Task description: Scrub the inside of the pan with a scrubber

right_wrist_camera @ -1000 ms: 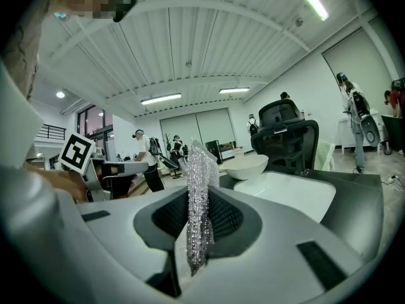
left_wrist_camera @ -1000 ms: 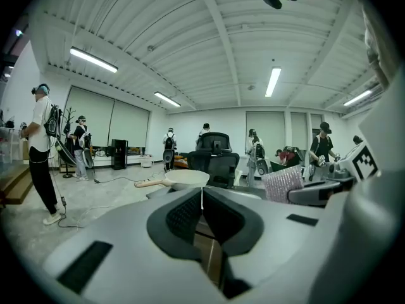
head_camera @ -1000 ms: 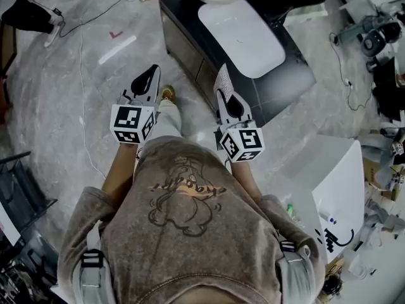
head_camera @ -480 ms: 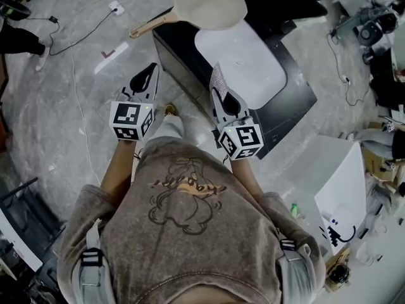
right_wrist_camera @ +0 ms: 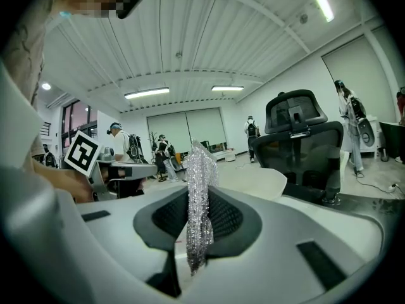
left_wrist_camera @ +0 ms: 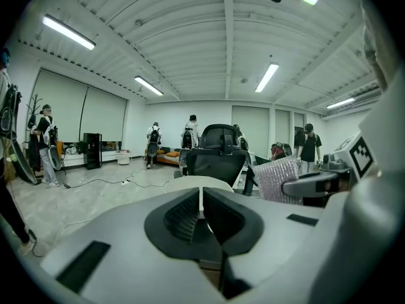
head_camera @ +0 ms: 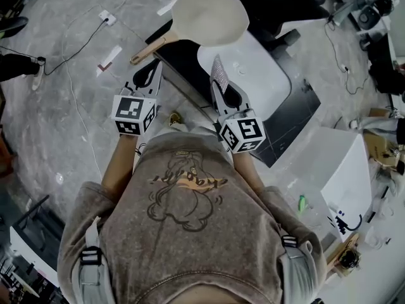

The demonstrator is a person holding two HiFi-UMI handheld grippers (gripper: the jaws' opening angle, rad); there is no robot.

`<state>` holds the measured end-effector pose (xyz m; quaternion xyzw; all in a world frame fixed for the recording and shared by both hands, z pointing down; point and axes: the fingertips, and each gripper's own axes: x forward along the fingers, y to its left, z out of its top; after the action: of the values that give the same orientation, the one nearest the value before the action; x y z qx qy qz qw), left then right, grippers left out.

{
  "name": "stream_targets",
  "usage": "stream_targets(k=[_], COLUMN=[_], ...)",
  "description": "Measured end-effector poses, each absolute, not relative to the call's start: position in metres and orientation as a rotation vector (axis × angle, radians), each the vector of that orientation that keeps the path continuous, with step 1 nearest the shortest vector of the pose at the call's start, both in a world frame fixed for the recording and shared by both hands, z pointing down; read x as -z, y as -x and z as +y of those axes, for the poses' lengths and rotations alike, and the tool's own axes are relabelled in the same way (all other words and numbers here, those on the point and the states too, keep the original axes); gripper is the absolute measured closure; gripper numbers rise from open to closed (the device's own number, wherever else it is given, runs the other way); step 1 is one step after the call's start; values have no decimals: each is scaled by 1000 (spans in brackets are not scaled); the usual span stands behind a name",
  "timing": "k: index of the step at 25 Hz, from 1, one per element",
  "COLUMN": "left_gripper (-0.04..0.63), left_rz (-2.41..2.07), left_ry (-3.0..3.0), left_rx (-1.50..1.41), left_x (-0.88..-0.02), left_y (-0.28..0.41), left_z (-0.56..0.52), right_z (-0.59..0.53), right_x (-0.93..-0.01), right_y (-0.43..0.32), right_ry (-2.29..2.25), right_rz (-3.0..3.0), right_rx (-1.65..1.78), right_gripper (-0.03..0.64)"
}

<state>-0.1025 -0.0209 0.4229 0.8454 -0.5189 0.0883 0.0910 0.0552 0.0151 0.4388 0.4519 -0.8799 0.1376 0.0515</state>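
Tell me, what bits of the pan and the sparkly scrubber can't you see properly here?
- Head view: the pan is too small to tell whether its inside is dirty.
- Both gripper views: only a pale edge of the pan shows; each gripper's body hides the rest.
- Right gripper view: the part of the scrubber pinched in the right gripper is hidden by its jaws.

A mottled brown short-sleeved T-shirt with cartoon print, grey shoulder straps with black buckles; left claw and right claw white, black-lined, bearing square markers.
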Motion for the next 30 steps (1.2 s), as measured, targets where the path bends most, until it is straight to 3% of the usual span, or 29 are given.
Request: stream_targets(k=[18,20,25,30], left_gripper=[572,530,333,308], left_rz=[-1414,-1386,-1266,-1116], left_ry=[-2590,-2594,-2591,-2588], left_rx=[-307,-310,-422,-778], left_x=[-425,-427,-445,-487], left_y=[89,83,73,73], left_z=[-112,-121,-139,-150], right_z=[-58,-67,-84,-102], right_x=[-438,-439,-443,-444], right_y=[-67,-69,-68,-70], right_ry=[-1458,-1455,-1436,-1435], right_rz=[-2619,-2622,-2624,-2628], right_rx=[-421,-423,-434,-439], right_gripper=[537,537,538,537])
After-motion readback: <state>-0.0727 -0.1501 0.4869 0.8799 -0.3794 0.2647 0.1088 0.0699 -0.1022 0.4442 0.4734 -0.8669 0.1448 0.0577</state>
